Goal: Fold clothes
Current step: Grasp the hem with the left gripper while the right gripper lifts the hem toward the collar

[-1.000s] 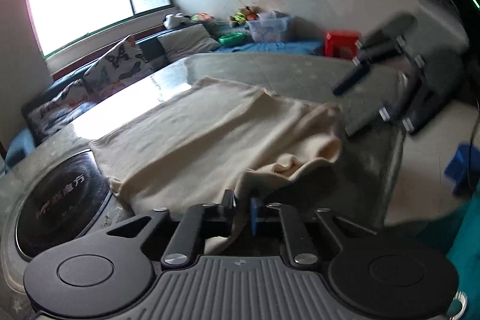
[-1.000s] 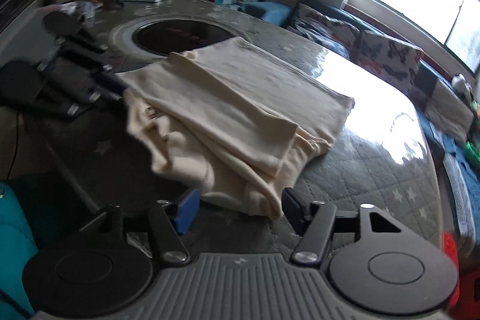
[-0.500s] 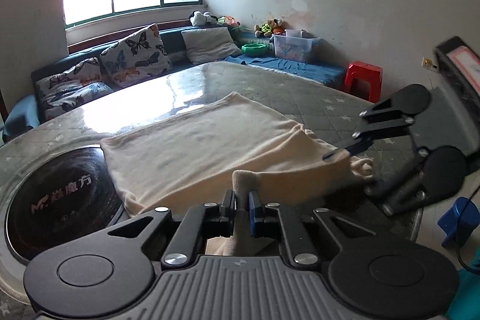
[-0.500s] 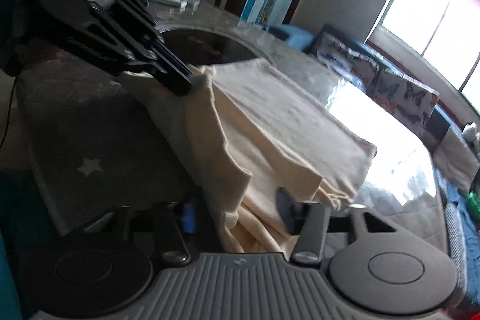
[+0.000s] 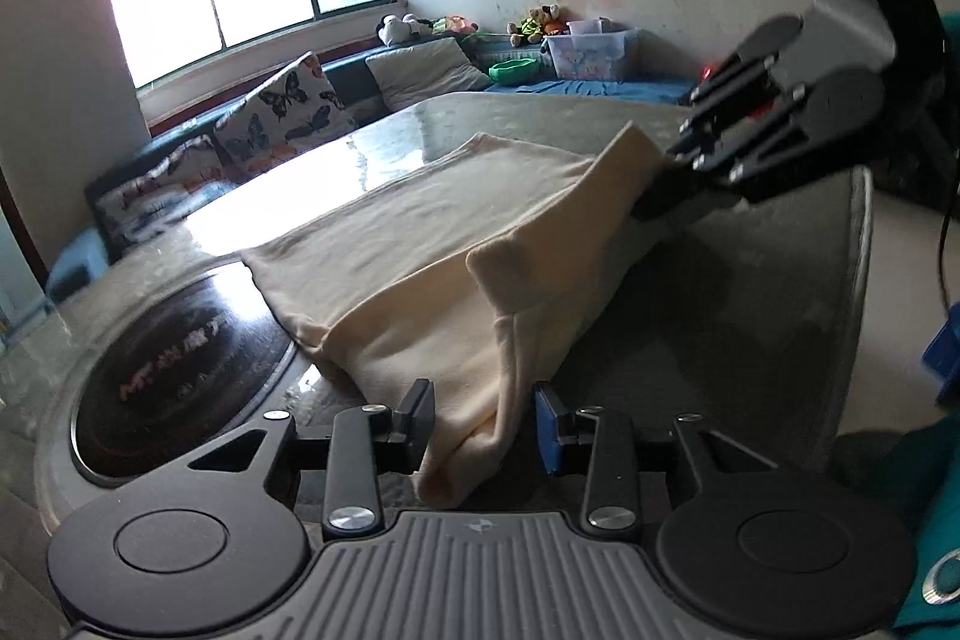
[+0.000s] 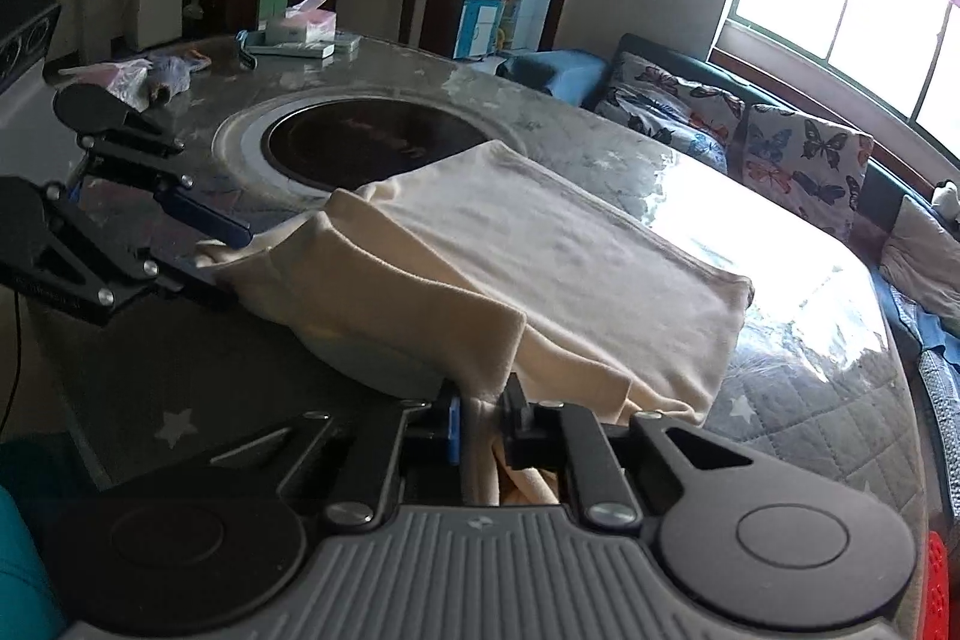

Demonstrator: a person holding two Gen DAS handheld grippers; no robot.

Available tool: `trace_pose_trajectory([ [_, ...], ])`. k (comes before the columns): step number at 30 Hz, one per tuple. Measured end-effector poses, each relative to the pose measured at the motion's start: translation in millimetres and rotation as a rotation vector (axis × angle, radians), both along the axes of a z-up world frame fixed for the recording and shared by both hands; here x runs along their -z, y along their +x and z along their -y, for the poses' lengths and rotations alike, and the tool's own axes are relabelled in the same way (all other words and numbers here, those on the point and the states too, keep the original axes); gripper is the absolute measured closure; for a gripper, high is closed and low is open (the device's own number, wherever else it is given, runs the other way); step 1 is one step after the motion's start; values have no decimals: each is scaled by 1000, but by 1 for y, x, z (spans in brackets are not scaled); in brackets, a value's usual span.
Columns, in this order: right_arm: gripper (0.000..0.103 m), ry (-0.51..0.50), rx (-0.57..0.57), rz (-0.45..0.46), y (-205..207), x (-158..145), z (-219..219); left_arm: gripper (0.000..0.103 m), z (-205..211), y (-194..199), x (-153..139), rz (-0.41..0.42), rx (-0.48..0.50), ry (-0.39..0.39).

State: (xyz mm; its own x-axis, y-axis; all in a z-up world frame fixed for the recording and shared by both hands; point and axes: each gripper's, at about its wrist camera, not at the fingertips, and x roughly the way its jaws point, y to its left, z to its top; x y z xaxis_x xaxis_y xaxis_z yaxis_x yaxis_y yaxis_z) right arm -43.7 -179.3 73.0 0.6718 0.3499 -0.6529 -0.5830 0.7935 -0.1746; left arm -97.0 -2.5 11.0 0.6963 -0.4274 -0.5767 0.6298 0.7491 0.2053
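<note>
A cream garment [image 5: 432, 244] lies partly folded on the round glass-topped table [image 5: 750, 280]; it also shows in the right wrist view [image 6: 540, 244]. My left gripper [image 5: 483, 418] has its jaws apart, with the garment's near corner hanging loosely between them. In the right wrist view the left gripper [image 6: 222, 256] sits at the garment's left corner. My right gripper [image 6: 483, 424] is shut on the garment's near edge and holds it lifted. In the left wrist view the right gripper [image 5: 654, 184] grips the raised far corner.
A black round hotplate [image 5: 174, 358] is set in the table beside the garment. A tissue box [image 6: 300, 28] and plastic bags [image 6: 138, 76] lie at the table's far side. A sofa with butterfly cushions [image 6: 798, 148] runs under the window.
My left gripper has opened and let go of the garment corner it was pinching. My right gripper has closed on the near edge and lifted it.
</note>
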Motion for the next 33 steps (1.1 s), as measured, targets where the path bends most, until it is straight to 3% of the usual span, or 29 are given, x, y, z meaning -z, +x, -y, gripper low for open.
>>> trace_pose_trajectory([
  [2,92,8,11,3,-1,0,0,86,1,-1,3,14,15,16],
  [5,93,23,23,21,-8,-2,0,96,1,-5,-1,22,32,4],
  [10,93,52,31,55,-20,-12,3,98,-3,-16,-17,34,36,-40],
  [22,94,83,-48,69,-74,-55,11,98,-22,-90,-67,62,77,-122],
  [27,95,91,-67,76,-84,-73,11,98,-20,-67,-73,88,58,-130],
  [33,95,119,-28,46,-30,-74,16,98,-20,2,-74,82,15,-137],
])
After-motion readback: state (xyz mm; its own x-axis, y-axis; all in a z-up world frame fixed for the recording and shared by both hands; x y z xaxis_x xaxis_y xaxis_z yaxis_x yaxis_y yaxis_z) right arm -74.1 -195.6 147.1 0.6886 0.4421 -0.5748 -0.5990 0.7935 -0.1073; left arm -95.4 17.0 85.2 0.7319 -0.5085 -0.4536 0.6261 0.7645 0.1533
